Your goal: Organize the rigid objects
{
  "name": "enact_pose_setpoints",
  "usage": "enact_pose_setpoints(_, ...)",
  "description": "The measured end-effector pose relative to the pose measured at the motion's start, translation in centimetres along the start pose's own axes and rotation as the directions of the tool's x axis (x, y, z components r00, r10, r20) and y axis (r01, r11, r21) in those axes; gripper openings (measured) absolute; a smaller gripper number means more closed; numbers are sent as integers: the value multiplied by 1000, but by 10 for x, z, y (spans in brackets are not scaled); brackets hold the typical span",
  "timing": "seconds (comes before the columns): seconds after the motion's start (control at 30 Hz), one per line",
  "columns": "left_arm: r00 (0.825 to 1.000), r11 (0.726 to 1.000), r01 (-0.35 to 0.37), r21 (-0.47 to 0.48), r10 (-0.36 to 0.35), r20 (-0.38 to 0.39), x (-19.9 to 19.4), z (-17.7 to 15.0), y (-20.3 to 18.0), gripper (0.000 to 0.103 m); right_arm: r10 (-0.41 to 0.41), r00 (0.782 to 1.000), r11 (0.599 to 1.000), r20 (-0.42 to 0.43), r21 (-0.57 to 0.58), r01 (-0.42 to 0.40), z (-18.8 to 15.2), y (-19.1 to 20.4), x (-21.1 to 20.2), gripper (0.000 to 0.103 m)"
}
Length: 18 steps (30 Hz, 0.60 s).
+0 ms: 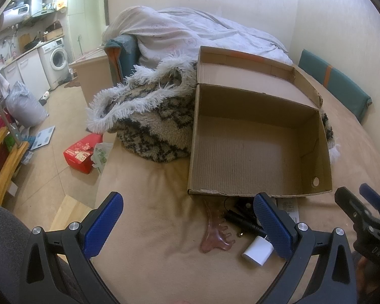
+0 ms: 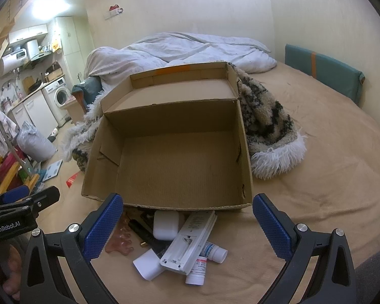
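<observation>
I hold both grippers over the tan bedsheet (image 2: 316, 202), just in front of the open brown cardboard box (image 2: 174, 167), which is empty. The left gripper (image 1: 187, 223) has its jaws spread wide and holds nothing; the right gripper (image 2: 187, 225) is the same, jaws wide apart and empty.

The things to tidy lie in a small heap against the box's near wall. Nearest the box sits a white rounded plastic case (image 2: 166, 225). Leaning across it is a long white remote control lying face down (image 2: 190, 243), with 2 small white tubes (image 2: 210, 252) tucked under its near end. Left of these are a slim black flashlight (image 1: 240, 221), a white plug-in charger block (image 1: 257, 252) and a pink translucent hand-shaped massager (image 1: 214, 238).

I judge all of these light and stiff. The remote looks smooth and long, so I would pinch it across its narrow width near the middle. The tubes may roll, so I would grip across the body.
</observation>
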<state>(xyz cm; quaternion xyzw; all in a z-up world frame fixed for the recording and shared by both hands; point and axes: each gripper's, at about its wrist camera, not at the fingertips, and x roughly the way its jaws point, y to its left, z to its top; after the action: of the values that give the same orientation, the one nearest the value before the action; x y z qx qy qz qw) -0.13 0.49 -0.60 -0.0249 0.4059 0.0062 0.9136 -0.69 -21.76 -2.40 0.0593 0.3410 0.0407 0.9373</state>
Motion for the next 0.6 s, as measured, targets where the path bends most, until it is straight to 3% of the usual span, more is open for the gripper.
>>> enact_pose_setpoints(0.6,1000,1000,-4,-6,4,3,-5,5,-3,103,-34,999,999,18,-18,35,2,-2,0,103)
